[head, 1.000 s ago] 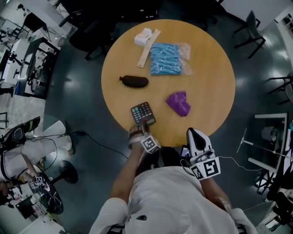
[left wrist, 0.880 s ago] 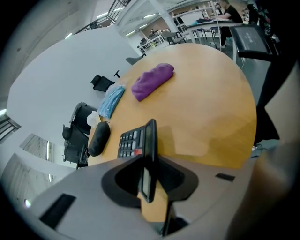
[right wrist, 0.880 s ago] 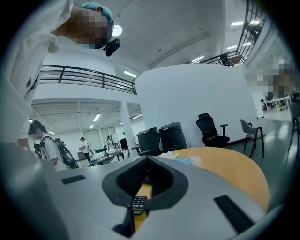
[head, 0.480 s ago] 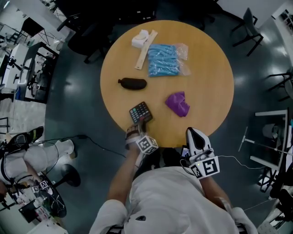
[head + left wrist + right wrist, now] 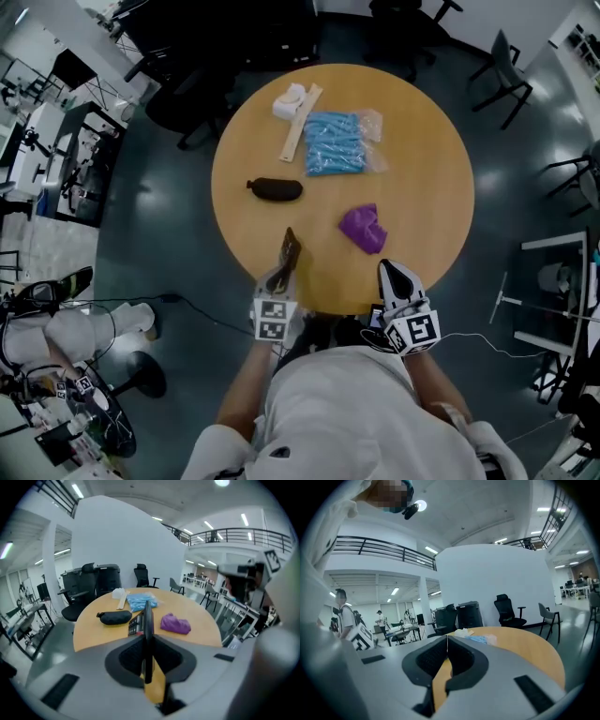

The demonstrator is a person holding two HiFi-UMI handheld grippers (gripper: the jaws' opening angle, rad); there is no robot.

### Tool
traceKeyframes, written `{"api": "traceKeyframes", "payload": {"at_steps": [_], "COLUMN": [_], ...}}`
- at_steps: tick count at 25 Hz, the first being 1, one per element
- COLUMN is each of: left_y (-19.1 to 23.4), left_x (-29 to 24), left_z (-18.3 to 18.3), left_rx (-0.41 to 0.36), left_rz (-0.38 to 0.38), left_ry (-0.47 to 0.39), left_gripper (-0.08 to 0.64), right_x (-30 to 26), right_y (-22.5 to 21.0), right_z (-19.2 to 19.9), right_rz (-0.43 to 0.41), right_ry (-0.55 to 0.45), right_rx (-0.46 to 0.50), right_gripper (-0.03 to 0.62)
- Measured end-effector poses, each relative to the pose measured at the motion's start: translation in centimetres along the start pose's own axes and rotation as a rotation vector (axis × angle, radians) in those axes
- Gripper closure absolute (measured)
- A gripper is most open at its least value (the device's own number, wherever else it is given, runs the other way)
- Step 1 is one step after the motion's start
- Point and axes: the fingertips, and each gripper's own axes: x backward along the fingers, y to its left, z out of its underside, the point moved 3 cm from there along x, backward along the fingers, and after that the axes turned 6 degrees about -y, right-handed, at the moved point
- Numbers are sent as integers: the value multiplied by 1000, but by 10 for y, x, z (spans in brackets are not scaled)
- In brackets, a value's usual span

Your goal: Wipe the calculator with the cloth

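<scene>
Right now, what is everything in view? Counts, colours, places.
table: one, wood-coloured, round, centre.
calculator: one, dark, held on edge over the table's near side.
cloth: one, purple, crumpled, right of centre.
pouch: one, black, left of centre.
plastic bag: one, clear with blue contents, far side.
ruler: one, pale wood, beside the bag's left.
white object: one, at the ruler's far end; unidentifiable.
office chairs: several, dark, beyond the table.
left hand-held gripper: one, grey, jaws have just been closing, clamped on the calculator.
right hand-held gripper: one, white and black, shut, empty, near edge.
</scene>
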Motion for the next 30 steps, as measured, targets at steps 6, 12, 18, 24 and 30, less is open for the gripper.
{"api": "traceKeyframes", "payload": {"at_steps": [6,12,18,24,30], "left_y": [-4,-5,-6,-6,-4], "left_x": [20,29,35,39,49], "left_z": [-34,-45,-43,-46,-43], "left_rx": [144,234,288,331,505], "left_rz": [27,58,81,114,166], "left_ry": [-119,-172,-188,-207,-257], "left_gripper": [509,509,509,509,509], "right_x": [-51,-99,-117,-126,-124], "right_y": [-46,-74,-84,-90,-87], "right_z": [70,160,226,245,227], "right_rz": [-25,-60,-41,-1,-18], "right_ry": [225,514,725,809,766], "right_rx": [100,171,219,261,225], "right_gripper": [572,425,408,509,531]}}
